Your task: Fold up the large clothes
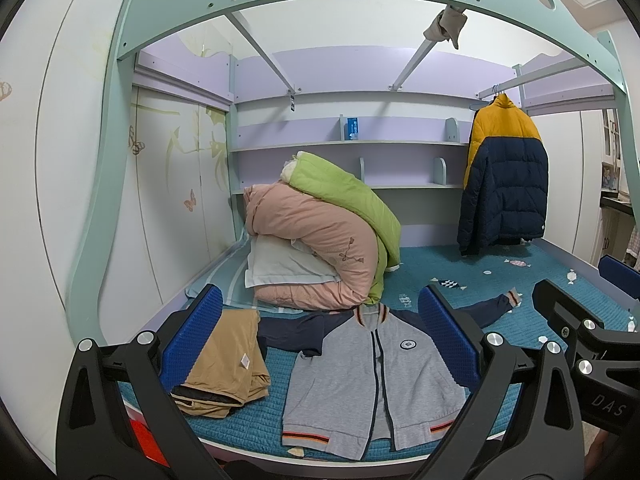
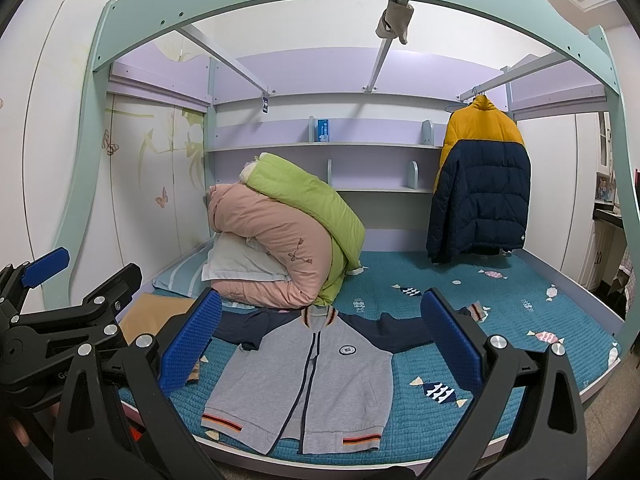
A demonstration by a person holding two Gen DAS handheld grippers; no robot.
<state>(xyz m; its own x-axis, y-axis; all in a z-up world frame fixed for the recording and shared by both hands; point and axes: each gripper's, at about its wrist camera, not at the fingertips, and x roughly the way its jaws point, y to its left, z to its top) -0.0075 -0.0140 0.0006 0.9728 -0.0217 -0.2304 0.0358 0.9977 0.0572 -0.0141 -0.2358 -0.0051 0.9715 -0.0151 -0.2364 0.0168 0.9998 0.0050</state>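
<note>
Left wrist view looks over a bed (image 1: 500,280) covered in a teal quilted sheet, with a grey zip jacket (image 1: 360,380) spread face up near the front edge, its navy sleeves reaching out to either side. The left gripper (image 1: 320,340) has its blue fingers (image 1: 192,340) spread wide, holding nothing and hanging above the jacket without touching it. In the right wrist view, the right gripper (image 2: 320,344) is likewise spread and empty, framing the same jacket (image 2: 312,384) from slightly further to the right.

Just beside the jacket lies a folded tan garment (image 1: 224,364), apparently already done. Behind them sit a rolled pink duvet (image 1: 316,248) with a green quilt (image 1: 344,196) draped on top, and a yellow-and-navy puffer coat (image 1: 504,176) hangs at the far end of the bed.

The jacket looks like soft, medium-weight knit: limp, easy to crease, and likely to sag or bunch if lifted from one point. The ribbed hem and cuffs seem thicker and should give the surest pinch. For a first fold, a sensible hold would be one sleeve cuff (image 1: 512,298) or the shoulder seam together with the hem corner on the same side, so that the panel comes over flat. The open zip front may let the two halves slide apart, so the cloth wants keeping taut.
</note>
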